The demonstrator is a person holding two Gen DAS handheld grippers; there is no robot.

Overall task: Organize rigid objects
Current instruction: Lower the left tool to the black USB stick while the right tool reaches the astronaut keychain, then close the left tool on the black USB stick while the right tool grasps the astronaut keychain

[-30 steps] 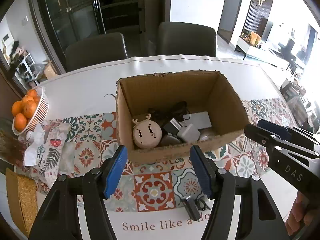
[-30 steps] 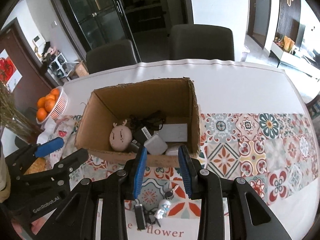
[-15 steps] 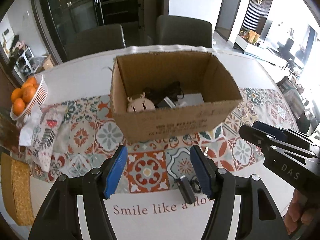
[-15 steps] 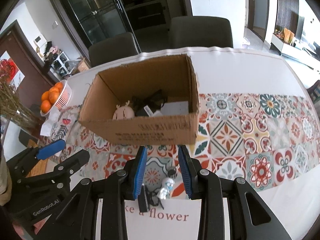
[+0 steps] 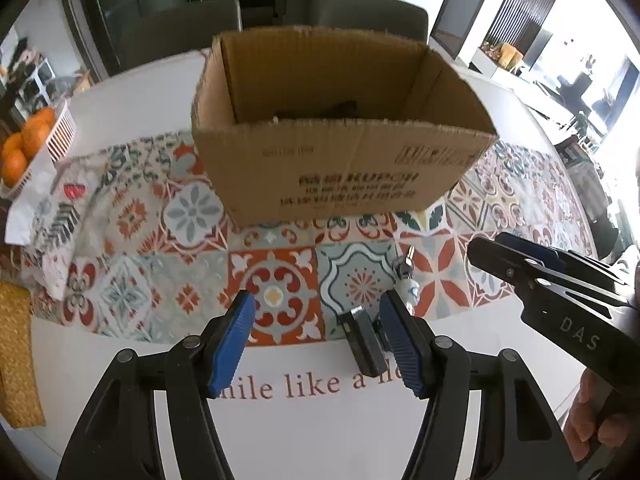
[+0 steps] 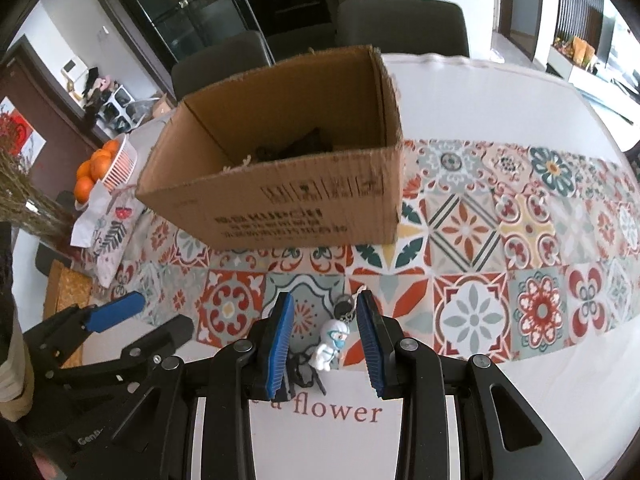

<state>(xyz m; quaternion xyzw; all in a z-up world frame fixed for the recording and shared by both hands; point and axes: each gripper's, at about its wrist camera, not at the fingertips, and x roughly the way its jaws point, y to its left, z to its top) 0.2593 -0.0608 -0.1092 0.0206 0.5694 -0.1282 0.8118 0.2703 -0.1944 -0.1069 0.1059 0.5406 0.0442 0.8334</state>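
An open cardboard box (image 5: 340, 176) stands on the patterned table runner and also shows in the right wrist view (image 6: 288, 200); dark items lie inside, mostly hidden by its front wall. A white figurine keychain (image 6: 331, 344) lies on the table between the open jaws of my right gripper (image 6: 326, 344). A dark grey rectangular gadget (image 5: 362, 340) lies just inside the right finger of my open left gripper (image 5: 320, 340). The keychain (image 5: 406, 280) shows behind that finger. Both grippers are low over the table in front of the box.
A white basket of oranges (image 5: 28, 140) stands at the left edge, with a printed cloth (image 5: 60, 216) beside it. A woven yellow mat (image 5: 16, 352) lies at the near left. Two chairs (image 6: 400, 24) stand behind the table.
Both grippers have dropped and pulled back from over the box toward the table's near edge. The box contents have gone out of sight. The keychain now sits between the right fingers.
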